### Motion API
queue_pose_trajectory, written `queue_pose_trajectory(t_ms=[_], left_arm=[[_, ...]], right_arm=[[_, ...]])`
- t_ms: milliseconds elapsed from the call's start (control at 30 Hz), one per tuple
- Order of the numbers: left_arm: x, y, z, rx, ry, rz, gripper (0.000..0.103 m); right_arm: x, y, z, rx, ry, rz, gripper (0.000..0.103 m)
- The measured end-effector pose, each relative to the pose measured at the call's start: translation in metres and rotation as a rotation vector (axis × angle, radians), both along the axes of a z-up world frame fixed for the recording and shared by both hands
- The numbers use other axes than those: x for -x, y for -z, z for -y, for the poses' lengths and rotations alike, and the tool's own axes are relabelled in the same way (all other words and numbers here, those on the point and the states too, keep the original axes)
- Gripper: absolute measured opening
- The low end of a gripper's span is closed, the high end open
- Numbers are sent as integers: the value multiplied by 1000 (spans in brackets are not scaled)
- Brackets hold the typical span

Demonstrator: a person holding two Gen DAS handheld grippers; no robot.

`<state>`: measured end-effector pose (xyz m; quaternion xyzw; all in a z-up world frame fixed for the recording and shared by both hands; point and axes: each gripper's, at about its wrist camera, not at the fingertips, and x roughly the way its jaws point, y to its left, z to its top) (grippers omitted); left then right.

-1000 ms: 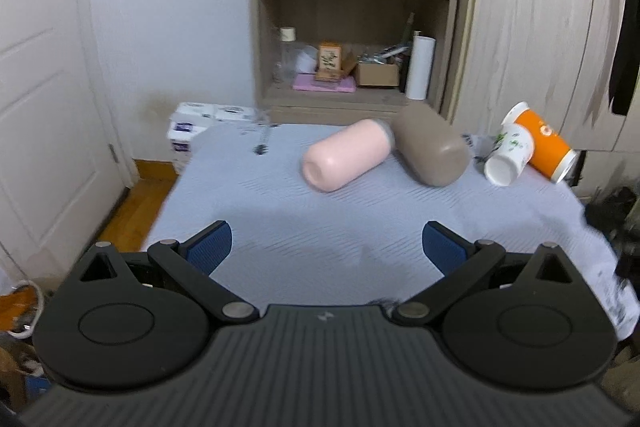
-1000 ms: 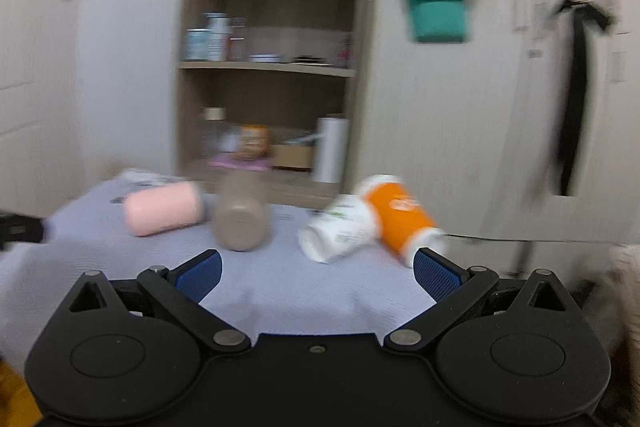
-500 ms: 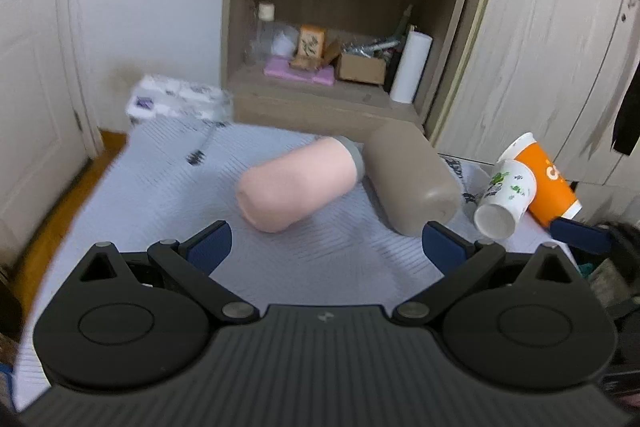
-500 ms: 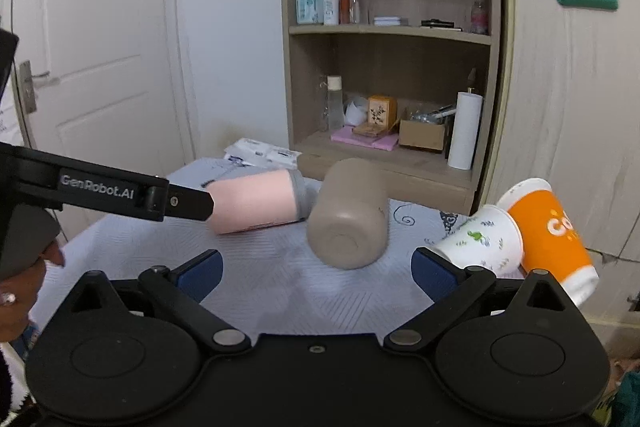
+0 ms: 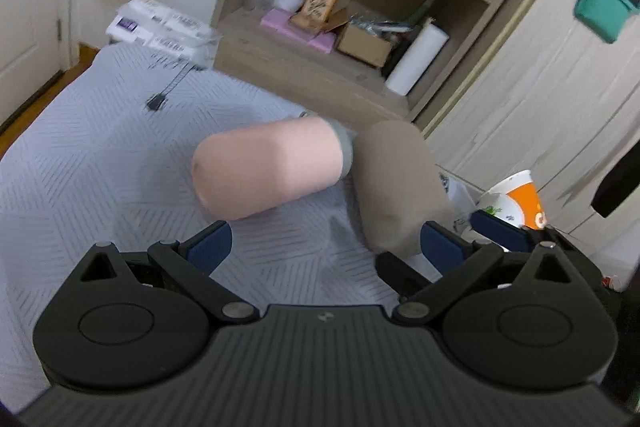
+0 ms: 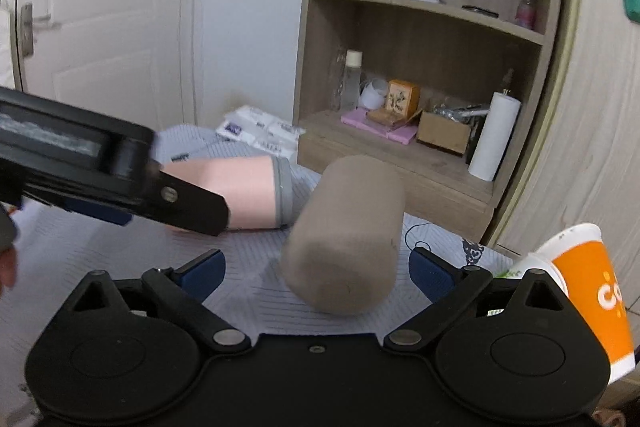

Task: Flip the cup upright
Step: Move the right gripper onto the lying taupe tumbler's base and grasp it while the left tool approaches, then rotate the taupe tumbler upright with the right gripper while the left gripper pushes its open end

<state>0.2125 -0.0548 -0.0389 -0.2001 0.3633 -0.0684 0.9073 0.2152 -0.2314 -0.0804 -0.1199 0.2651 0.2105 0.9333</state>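
Observation:
A pink cup (image 5: 268,167) with a grey rim lies on its side on the grey-blue cloth (image 5: 80,155), its base toward me. A taupe cup (image 5: 396,187) lies on its side beside it, touching at the rims. My left gripper (image 5: 326,245) is open and empty, just short of both cups. In the right wrist view the taupe cup (image 6: 348,235) lies between my open right gripper's (image 6: 316,269) fingers, its base toward me. The pink cup (image 6: 248,191) lies behind the left gripper body (image 6: 100,167).
An orange paper cup (image 6: 592,291) and a white printed paper cup (image 5: 500,207) lie tipped at the cloth's right edge. A wooden shelf unit (image 6: 420,67) with bottles, boxes and a paper roll (image 6: 492,135) stands behind. A white door (image 6: 100,7) is at left.
Both grippers have moved forward toward the lying cups. The right gripper now frames the taupe cup. The left gripper sits closer to the pink and taupe cups. The cups have not moved.

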Motion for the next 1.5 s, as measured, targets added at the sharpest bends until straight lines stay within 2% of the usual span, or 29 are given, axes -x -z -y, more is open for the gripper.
queue_pose_trajectory(t_ms=[133, 300, 467, 533, 567, 833, 1033, 1167, 1233, 1400, 1500], left_arm=[[-2, -1, 0, 2, -2, 18, 102], [-8, 4, -2, 19, 5, -1, 102], [-9, 9, -1, 24, 41, -15, 103], [-10, 9, 0, 23, 41, -16, 103], [-9, 9, 0, 24, 40, -15, 103], [-7, 10, -1, 59, 48, -38, 103], [-3, 13, 2, 111, 84, -67, 103], [-5, 13, 2, 190, 140, -76, 103], [-6, 15, 2, 227, 145, -84, 103], [-7, 20, 2, 255, 145, -102, 101], [-8, 25, 1, 310, 171, -126, 100]], right_arm=[[-11, 9, 0, -52, 37, -26, 100], [-21, 17, -6, -30, 79, -4, 100], [-26, 20, -2, -67, 103, -39, 100], [-27, 20, -2, -70, 108, -43, 92], [-28, 20, -3, -64, 111, -48, 84], [-18, 19, -4, -71, 150, -75, 83], [1, 19, 2, -96, 152, -99, 83], [14, 19, 4, -110, 159, -108, 83], [20, 19, 8, -144, 187, -129, 83], [39, 22, 17, -234, 187, -185, 83], [51, 24, 21, -268, 185, -215, 83]])
